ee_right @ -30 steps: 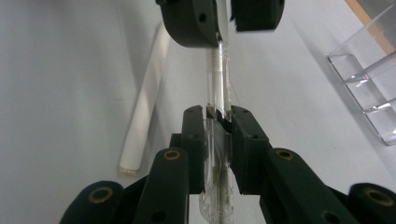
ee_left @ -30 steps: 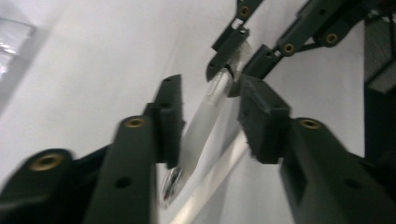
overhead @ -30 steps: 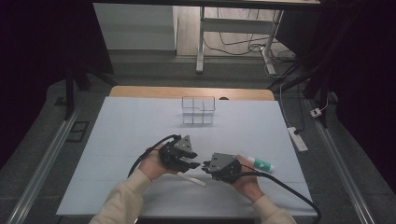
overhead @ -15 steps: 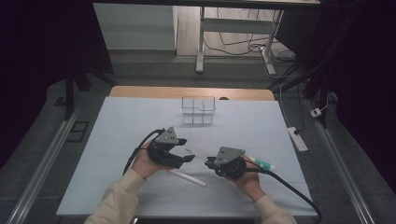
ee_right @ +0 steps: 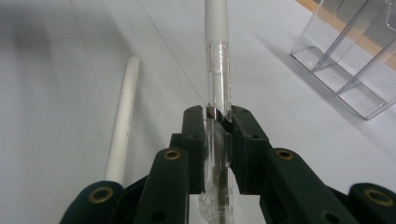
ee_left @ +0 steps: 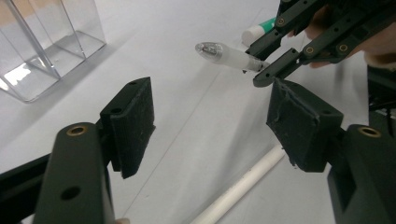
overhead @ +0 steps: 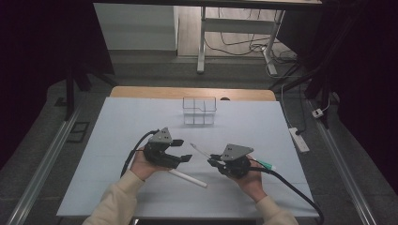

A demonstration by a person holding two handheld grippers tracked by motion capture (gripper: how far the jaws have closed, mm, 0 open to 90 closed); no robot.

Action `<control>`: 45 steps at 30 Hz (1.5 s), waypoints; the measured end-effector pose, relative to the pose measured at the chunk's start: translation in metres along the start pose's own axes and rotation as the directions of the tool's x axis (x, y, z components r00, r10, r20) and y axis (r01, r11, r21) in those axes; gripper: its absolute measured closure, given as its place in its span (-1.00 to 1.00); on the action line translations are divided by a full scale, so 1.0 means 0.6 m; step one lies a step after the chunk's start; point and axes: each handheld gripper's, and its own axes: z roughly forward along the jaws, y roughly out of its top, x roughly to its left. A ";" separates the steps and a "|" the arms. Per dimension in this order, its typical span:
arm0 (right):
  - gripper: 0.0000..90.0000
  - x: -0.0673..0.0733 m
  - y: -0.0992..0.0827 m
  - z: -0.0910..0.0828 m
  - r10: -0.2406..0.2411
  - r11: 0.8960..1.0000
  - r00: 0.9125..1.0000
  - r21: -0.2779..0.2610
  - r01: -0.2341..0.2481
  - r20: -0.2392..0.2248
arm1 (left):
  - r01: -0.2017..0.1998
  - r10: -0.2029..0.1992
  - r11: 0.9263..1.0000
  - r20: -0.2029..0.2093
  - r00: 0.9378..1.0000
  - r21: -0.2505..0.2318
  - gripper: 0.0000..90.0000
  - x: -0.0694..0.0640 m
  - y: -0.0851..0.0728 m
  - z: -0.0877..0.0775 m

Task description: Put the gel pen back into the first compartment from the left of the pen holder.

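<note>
- Right tool (overhead: 212,161): jaws pinch a pen (ee_right: 216,60) with a clear cap, held above the counter (overhead: 281,136).
- Left tool (overhead: 184,151): jaws have just been opening and stand spread, nothing between them.
- A white tube (overhead: 187,178) lies on the counter below the left tool.
- A clear holder (overhead: 199,111) stands farther back.

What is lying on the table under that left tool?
A white stick lies flat on the table, running under the open left tool. Its near end is covered by the tool and hand, so I cannot see how it ends.
</note>
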 end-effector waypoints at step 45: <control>0.63 0.016 -0.009 0.020 -0.014 1.000 1.000 -0.016 0.014 -0.014 | 0.050 -0.043 0.998 0.188 0.981 -0.029 0.78 -0.010 0.012 0.037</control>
